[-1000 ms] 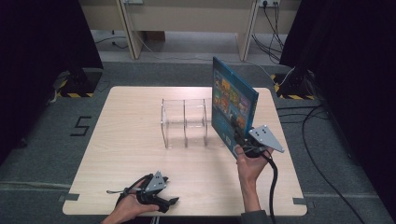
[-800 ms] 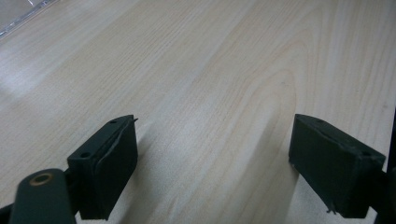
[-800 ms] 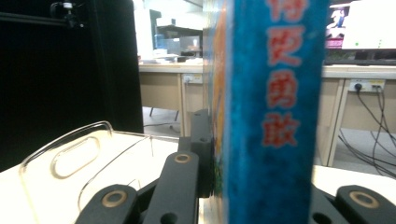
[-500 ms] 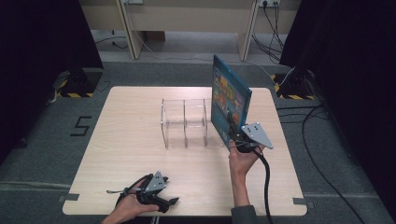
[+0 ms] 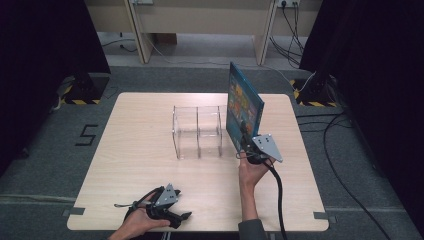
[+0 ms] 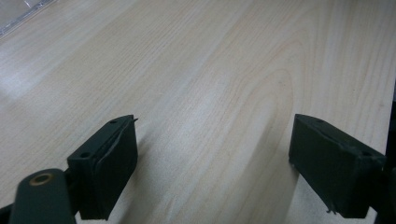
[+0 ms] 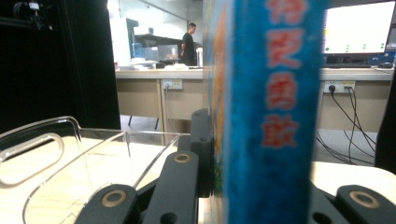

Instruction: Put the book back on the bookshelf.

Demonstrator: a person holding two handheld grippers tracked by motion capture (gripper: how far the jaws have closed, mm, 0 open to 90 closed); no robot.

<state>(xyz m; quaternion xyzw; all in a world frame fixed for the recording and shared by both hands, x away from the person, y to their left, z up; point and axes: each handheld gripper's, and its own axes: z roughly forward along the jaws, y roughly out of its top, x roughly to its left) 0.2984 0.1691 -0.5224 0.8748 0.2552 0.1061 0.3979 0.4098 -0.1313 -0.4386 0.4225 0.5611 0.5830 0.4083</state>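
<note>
Each gripper, left gripper [image 5: 186, 215] and right gripper [image 5: 243, 131], has black blocky jaws, brass-ringed pivots, a grey three-cornered top plate and a trailing black cable.

On the grey floor left of the tabletop [image 5: 150, 115] I read a black "5" [image 5: 86, 135]. The blue spine of the book [image 7: 273, 116] clamped in my right tool [image 5: 243, 134] carries four red characters running downward, too blurred for me to make out. The print on its cover [image 5: 242, 107] is too small to read.
</note>
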